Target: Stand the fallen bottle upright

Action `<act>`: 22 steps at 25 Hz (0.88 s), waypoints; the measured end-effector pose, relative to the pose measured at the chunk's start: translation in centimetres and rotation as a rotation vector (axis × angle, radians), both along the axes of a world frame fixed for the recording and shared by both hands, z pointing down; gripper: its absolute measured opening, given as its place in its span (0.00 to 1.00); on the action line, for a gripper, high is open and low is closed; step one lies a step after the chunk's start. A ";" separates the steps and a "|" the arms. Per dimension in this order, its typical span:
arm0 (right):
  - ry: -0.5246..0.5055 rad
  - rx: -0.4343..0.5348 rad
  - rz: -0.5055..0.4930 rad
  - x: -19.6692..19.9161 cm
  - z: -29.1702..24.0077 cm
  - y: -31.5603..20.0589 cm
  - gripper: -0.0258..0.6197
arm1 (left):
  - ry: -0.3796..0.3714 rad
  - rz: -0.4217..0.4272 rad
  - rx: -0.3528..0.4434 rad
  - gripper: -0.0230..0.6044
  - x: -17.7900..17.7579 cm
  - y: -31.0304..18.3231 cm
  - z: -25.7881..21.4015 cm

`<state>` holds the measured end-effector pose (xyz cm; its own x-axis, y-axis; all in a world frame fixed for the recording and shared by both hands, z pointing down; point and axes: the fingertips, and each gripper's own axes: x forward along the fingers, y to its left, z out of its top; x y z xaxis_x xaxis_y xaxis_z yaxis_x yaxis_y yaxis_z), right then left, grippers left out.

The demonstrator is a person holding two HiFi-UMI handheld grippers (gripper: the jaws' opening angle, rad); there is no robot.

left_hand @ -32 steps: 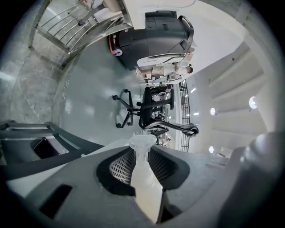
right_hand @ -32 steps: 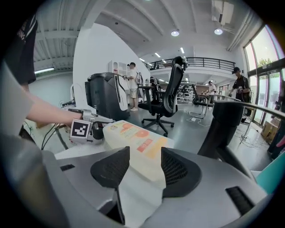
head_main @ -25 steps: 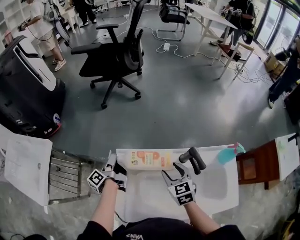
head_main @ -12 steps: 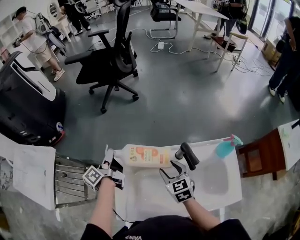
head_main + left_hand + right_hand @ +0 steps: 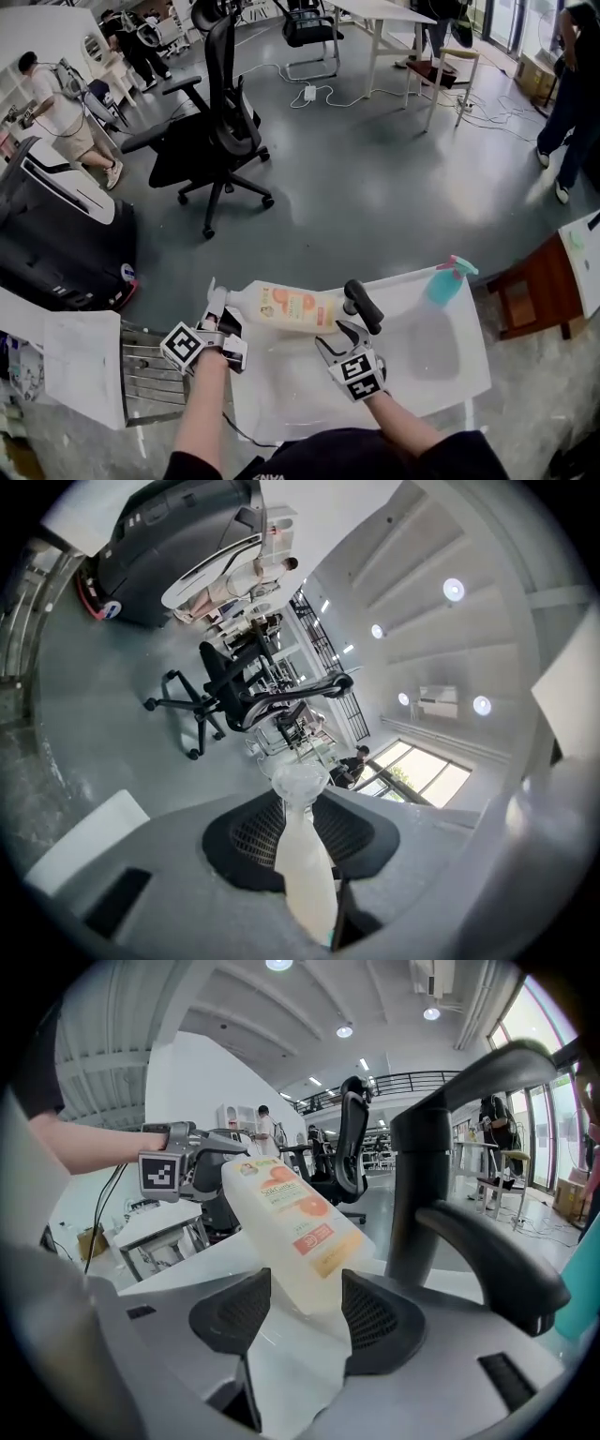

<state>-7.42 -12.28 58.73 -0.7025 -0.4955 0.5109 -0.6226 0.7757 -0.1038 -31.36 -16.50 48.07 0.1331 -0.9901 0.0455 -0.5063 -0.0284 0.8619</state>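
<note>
A pale bottle with an orange label (image 5: 284, 307) hangs slanted over the white sink (image 5: 441, 370), its neck to the left. My left gripper (image 5: 217, 307) is shut on that neck; in the left gripper view the white cap (image 5: 301, 782) pokes out past the gripper (image 5: 302, 808). My right gripper (image 5: 336, 336) sits just in front of the bottle's base. In the right gripper view the bottle (image 5: 291, 1218) slopes up to the left beyond the gripper (image 5: 307, 1305), whose jaws stand apart and do not press on it.
A black faucet (image 5: 363, 305) rises right beside the bottle's base, also the faucet (image 5: 441, 1176) close at the right gripper's right. A teal spray bottle (image 5: 445, 279) stands at the sink's far right. A metal rack (image 5: 150, 375), office chair (image 5: 211, 141) and wooden stool (image 5: 534, 291) surround the sink.
The left gripper has risen with the neck end, so the bottle has gone from lying flat along the sink's far edge to slanting in the air. The right gripper has barely moved.
</note>
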 end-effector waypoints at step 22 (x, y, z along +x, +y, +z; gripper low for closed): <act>-0.097 -0.057 0.107 1.0 1.5 -0.6 0.34 | -0.222 0.206 0.079 0.18 9.7 -4.6 -7.8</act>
